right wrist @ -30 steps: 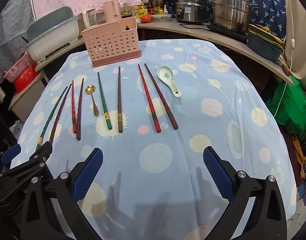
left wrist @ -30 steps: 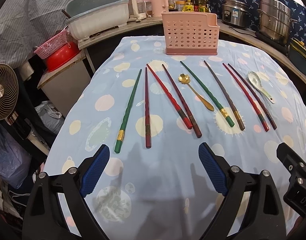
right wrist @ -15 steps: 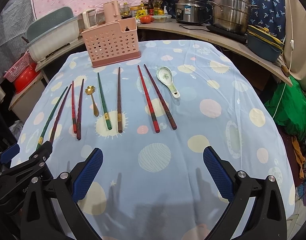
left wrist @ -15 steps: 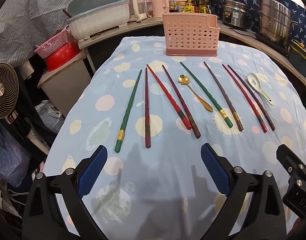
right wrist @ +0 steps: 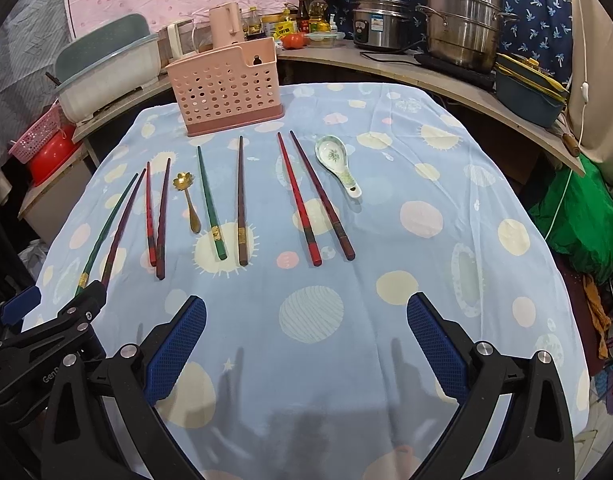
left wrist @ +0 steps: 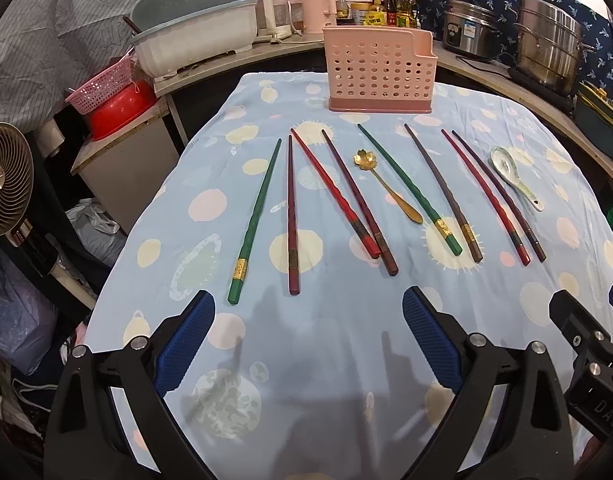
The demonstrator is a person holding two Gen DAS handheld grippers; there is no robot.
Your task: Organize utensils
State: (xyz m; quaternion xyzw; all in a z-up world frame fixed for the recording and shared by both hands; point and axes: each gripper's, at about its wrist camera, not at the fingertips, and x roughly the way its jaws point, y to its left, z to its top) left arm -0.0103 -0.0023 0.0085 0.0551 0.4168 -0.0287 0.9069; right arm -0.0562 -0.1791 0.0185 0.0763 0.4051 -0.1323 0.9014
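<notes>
Both sets of blue-padded fingers, on the left gripper (left wrist: 308, 338) and the right gripper (right wrist: 306, 344), are spread wide and hold nothing, hovering over the near edge of the counter's blue spotted cloth (right wrist: 386, 208). Eight long chopsticks (left wrist: 292, 216), a gold flower-bowled spoon (left wrist: 386, 186) and a white ceramic soup spoon (right wrist: 338, 164) lie in a row, with the pink perforated plastic holder (left wrist: 380, 70) standing upright beyond them at the far end.

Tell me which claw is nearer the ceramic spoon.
Right. The right claw sits below the ceramic spoon, with the spoon slightly right of its centre line. The left claw is farther left, facing the green chopstick end of the row.
</notes>
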